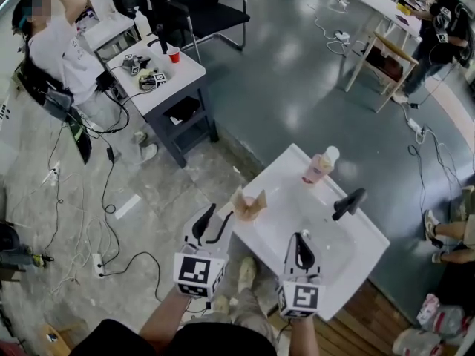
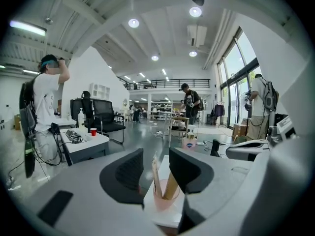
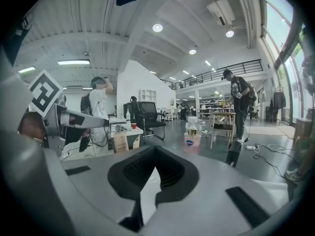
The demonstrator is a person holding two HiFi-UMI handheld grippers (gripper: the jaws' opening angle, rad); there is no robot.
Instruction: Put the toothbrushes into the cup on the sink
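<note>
A pink cup [image 1: 249, 212] stands on the near left corner of the white sink [image 1: 349, 269]. Two toothbrushes [image 1: 243, 198] in brown paper sleeves stand in it. My left gripper [image 1: 217, 216] is open just short of the cup, at the sink's edge. In the left gripper view the cup [image 2: 161, 199] and the toothbrushes [image 2: 171, 183] show beyond the gap of that gripper [image 2: 155, 167], touching neither pad. My right gripper [image 1: 300, 237] hangs shut over the sink's front, nothing in it. In the right gripper view its jaws [image 3: 154, 173] meet, and the toothbrushes [image 3: 119, 142] show at the left.
A black faucet [image 1: 348, 202] and a pink soap bottle [image 1: 319, 166] stand at the sink's far side. A grey table [image 1: 159, 69] with a red cup, a black chair [image 1: 208, 10] and a seated person [image 1: 56, 47] are at the back left. Cables lie on the floor [image 1: 82, 221].
</note>
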